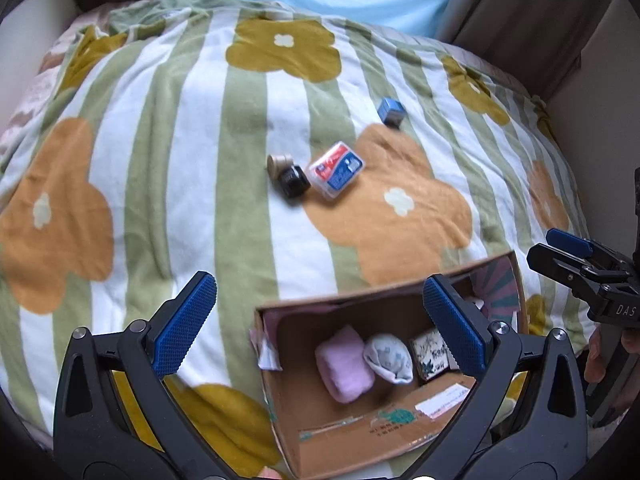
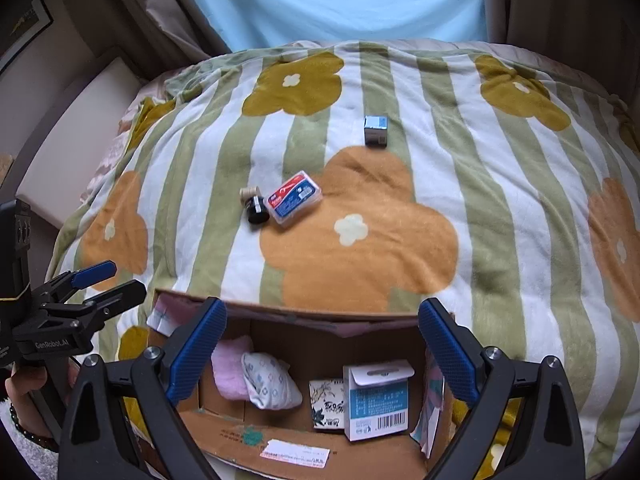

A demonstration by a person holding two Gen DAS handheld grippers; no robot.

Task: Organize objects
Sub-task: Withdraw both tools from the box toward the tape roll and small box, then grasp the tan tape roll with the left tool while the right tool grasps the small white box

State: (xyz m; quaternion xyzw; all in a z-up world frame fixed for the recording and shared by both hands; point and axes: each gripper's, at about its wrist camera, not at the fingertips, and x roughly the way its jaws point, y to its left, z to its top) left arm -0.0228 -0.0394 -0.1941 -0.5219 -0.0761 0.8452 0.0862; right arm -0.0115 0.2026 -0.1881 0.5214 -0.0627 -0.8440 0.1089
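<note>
An open cardboard box [image 2: 304, 436] [image 1: 320, 420] sits on the flowered blanket near me. It holds a pink roll [image 2: 230, 370], a white patterned pouch [image 2: 270, 380], a small floral box [image 2: 326, 402] and a white-and-blue carton [image 2: 378, 402]. Further out on the blanket lie a red-and-blue card pack [image 2: 294, 198] [image 1: 336, 170], a small black bottle with a wooden cap [image 2: 254, 204] [image 1: 288, 176] and a small blue box [image 2: 376, 130] [image 1: 391, 112]. My left gripper [image 1: 320, 328] [image 2: 110, 280] is open and empty over the box. My right gripper [image 2: 322, 352] [image 1: 560, 248] is open and empty above the box.
The striped flower blanket [image 2: 400, 240] covers a rounded bed. Brown curtains [image 2: 160, 12] and a light blue panel [image 2: 328, 0] stand behind it. A cream bench [image 2: 72, 128] is at the left. A wall [image 1: 600, 120] lies at the right.
</note>
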